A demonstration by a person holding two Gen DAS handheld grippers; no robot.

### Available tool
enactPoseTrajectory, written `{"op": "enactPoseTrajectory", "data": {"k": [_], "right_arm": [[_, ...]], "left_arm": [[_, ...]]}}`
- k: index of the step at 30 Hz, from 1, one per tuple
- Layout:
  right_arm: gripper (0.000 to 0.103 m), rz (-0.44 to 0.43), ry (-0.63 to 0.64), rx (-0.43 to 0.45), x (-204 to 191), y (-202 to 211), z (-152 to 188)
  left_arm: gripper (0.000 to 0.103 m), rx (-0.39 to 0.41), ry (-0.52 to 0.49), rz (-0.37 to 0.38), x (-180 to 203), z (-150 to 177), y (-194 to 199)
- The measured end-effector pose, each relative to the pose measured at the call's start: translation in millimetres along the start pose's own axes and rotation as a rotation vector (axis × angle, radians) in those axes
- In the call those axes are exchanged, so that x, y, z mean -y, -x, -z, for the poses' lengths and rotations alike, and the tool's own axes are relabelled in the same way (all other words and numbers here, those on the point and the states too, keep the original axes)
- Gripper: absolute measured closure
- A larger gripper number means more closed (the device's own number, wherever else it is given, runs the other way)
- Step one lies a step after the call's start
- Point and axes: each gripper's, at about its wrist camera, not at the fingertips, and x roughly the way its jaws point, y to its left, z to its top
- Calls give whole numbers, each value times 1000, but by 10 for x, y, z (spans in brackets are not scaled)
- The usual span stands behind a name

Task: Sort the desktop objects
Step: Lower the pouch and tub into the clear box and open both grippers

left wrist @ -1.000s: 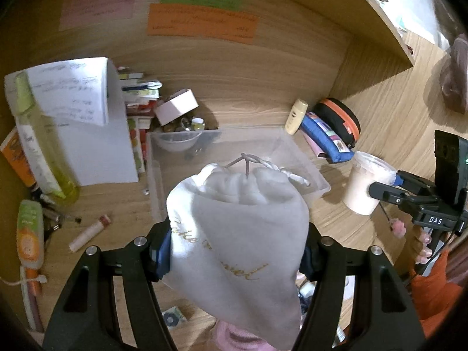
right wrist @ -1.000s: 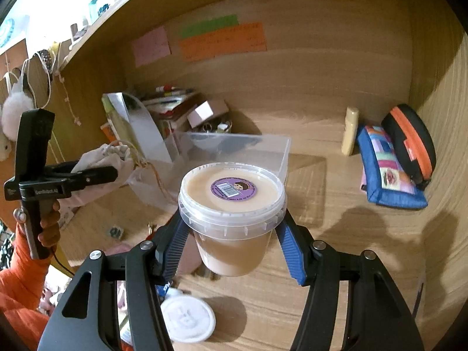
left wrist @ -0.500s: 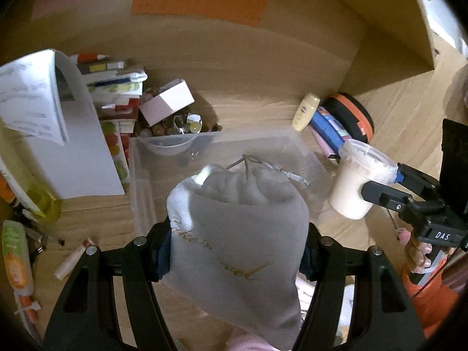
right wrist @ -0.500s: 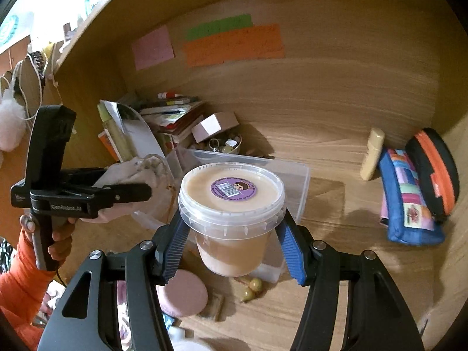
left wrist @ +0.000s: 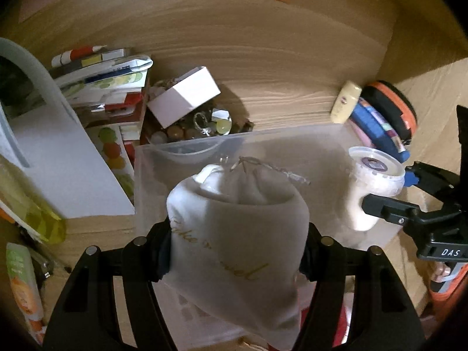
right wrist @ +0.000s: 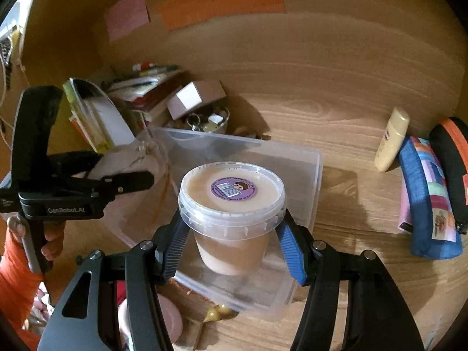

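The left tool [left wrist: 237,251] is clenched on a grey drawstring pouch [left wrist: 239,234], and the right tool [right wrist: 231,245] grasps a lidded tub of beige paste [right wrist: 232,201] under its rim. Both loads hang over the clear plastic bin [right wrist: 310,169] on the counter [right wrist: 351,292], the pouch at its left side, the tub at its right. The step in hand appears to be the drop-off into the bin. Next each tool likely needs to lower its load to the bin floor, then release. Beyond stand a small white box [left wrist: 184,96], stacked booklets [left wrist: 108,73] and a pale lotion bottle [right wrist: 392,140].
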Motion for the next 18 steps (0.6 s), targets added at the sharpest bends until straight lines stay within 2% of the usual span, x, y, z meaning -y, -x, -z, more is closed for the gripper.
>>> {"op": "enactPoseTrajectory", "data": {"k": [10,18], "right_arm": [[47,18,22,-66,2,-251,-40],[47,57,57,-93,-73,-329,11]], "left_arm": [[36,-9,-50,-76,79,22,-175],[34,-36,-57,-101,127,21,-207]]}}
